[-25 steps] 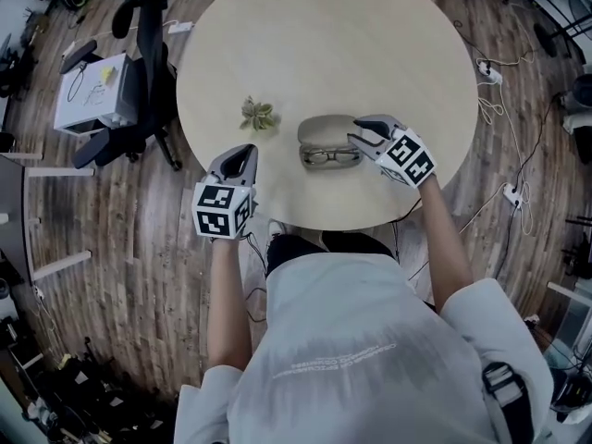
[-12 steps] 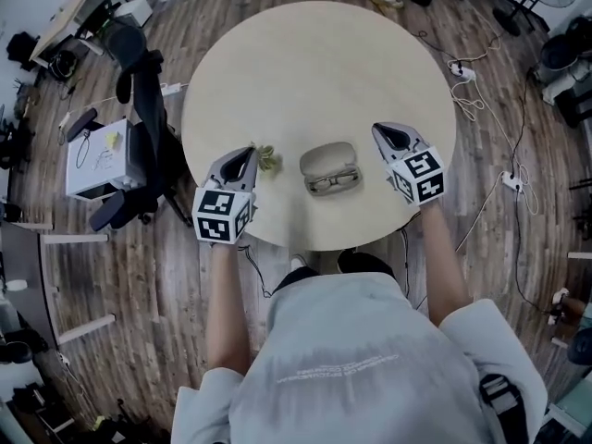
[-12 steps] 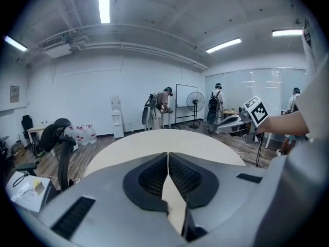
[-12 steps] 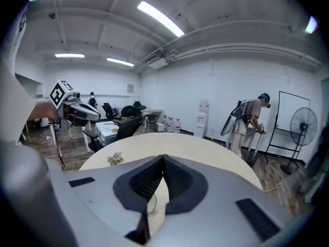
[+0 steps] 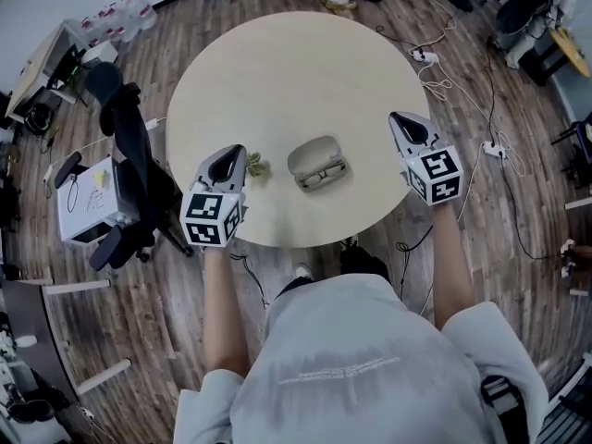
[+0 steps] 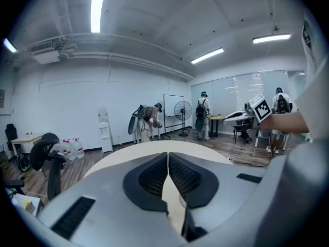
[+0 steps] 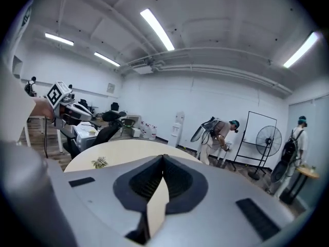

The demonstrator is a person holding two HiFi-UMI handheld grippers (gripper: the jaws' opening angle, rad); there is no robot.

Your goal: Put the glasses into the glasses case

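Observation:
An open grey glasses case (image 5: pixel 316 161) lies on the round beige table (image 5: pixel 305 72) near its front edge, with dark-framed glasses (image 5: pixel 324 171) lying in it. My left gripper (image 5: pixel 233 152) hovers left of the case, apart from it, jaws shut and empty (image 6: pixel 167 154). To the right of the case my right gripper (image 5: pixel 400 119) is held off the table's edge, also shut on nothing (image 7: pixel 163 157). Neither gripper view shows the case. The right gripper (image 6: pixel 253 112) appears in the left gripper view, and the left gripper (image 7: pixel 62 101) in the right one.
A small green plant sprig (image 5: pixel 256 165) lies between the left gripper and the case. A black office chair (image 5: pixel 125 151) and a white box (image 5: pixel 88 197) stand left of the table. Cables (image 5: pixel 449 77) trail on the wooden floor. People and a fan (image 7: pixel 268 139) are far back.
My right gripper has drawn away from the case to the right and its jaws have shut. The left gripper stays left of the case. The case remains open with the glasses in it.

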